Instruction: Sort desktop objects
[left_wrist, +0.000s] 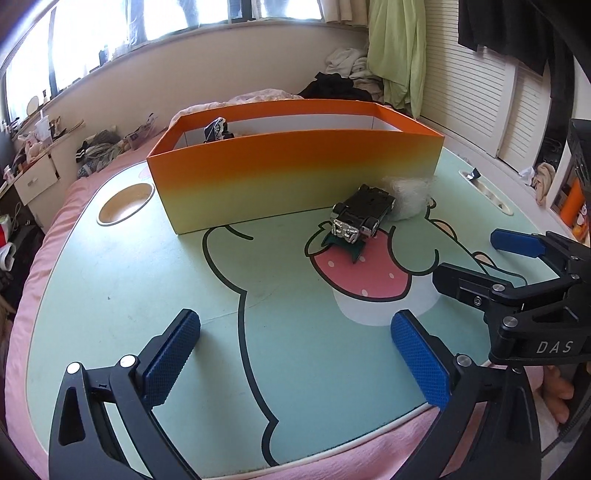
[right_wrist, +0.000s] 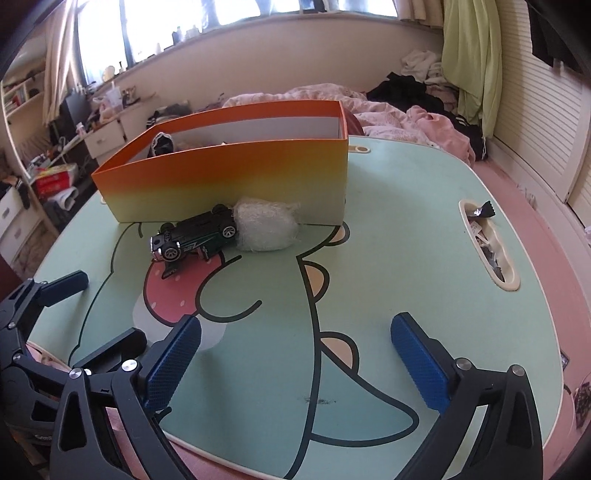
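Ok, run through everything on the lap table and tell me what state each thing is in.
Toy car: upside down, wheels up, touching the white bundle.
White bundle: against the box wall.
Orange box: open-topped, a small item inside.
Left gripper: open, empty.
Right gripper: open, empty.

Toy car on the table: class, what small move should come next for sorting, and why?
Probably bring the right gripper forward toward the toy car. Both grippers are open and empty, and the car lies upside down against the white bundle, outside the orange box. The left gripper looks about as far off.
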